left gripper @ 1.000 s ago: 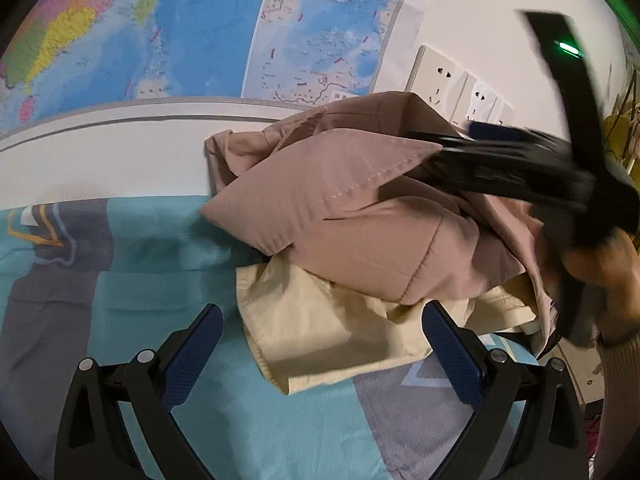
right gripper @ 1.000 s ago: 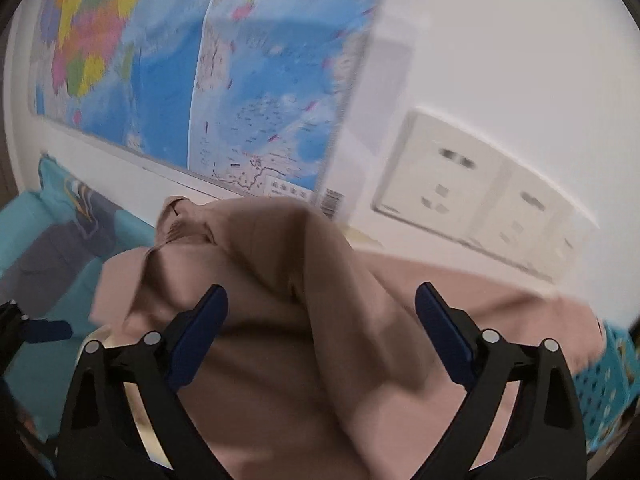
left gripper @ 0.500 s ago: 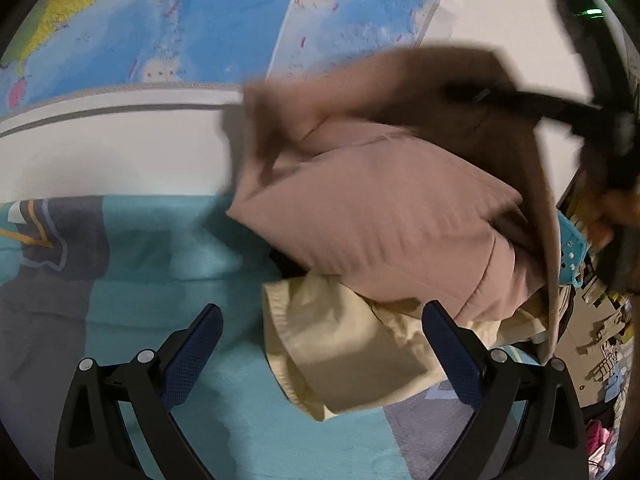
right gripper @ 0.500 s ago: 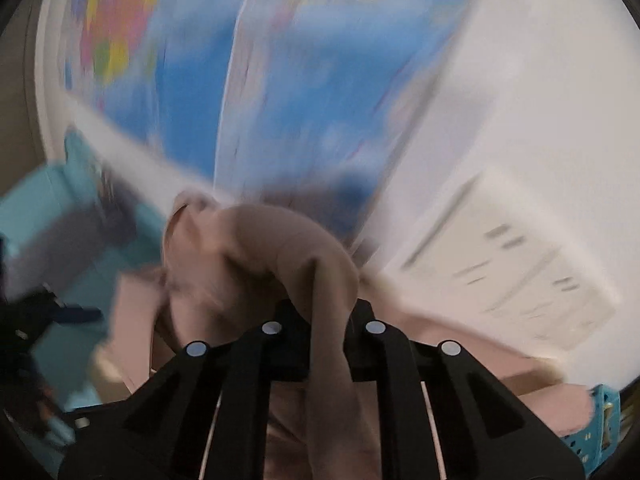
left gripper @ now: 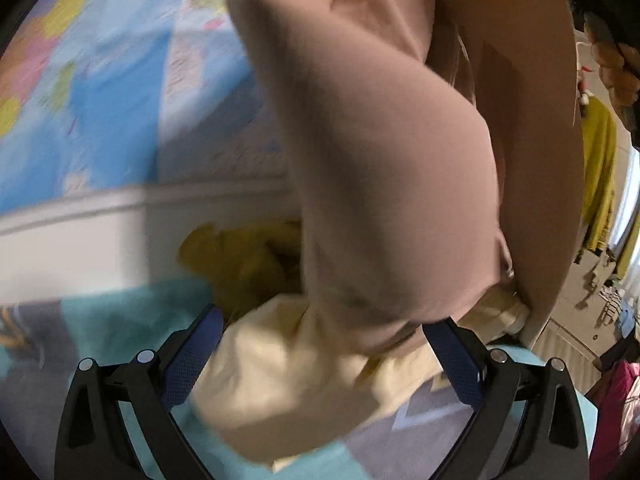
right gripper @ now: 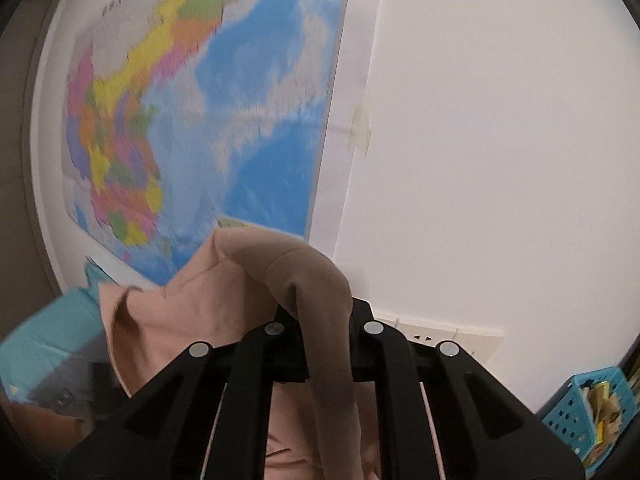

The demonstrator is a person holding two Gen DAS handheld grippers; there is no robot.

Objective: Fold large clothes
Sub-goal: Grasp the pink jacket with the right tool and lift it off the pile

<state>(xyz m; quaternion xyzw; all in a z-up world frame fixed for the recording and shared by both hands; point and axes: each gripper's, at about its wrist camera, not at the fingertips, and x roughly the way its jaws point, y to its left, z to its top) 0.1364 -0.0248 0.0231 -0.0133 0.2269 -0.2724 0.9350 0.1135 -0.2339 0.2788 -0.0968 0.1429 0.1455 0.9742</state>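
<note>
- Right gripper (right gripper: 323, 322), black, two-fingered: seen at lower centre of the right wrist view, its jaws clamped tight on a fold of the garment, having just been closing onto it.
- Dusty-pink fabric garment (right gripper: 240, 304): a ridge of cloth is pinched between the right jaws, rising above them and trailing down through the frame's lower middle. In the left wrist view the same garment (left gripper: 380, 160) is seen hanging from the upper edge to the centre, filling most of the frame.
- Left gripper (left gripper: 320, 360), black with blue pads: jaws held wide apart at the bottom of the frame, nothing pressed between the pads; cloth lies in the gap.
- Pale cream cloth piece (left gripper: 300, 380): bunched below the pink garment's lower edge, between the open fingers.
- Mustard-yellow crumpled fabric (left gripper: 240, 256): left of centre, behind the cream piece.
- Teal-and-grey patterned bedspread (left gripper: 120, 312): bare room is left at lower left.
- Coloured wall map (right gripper: 180, 120): upper left.
- White wall (right gripper: 500, 140): open at right.
- Blue perforated plastic basket (right gripper: 580, 412): lower right edge.
</note>
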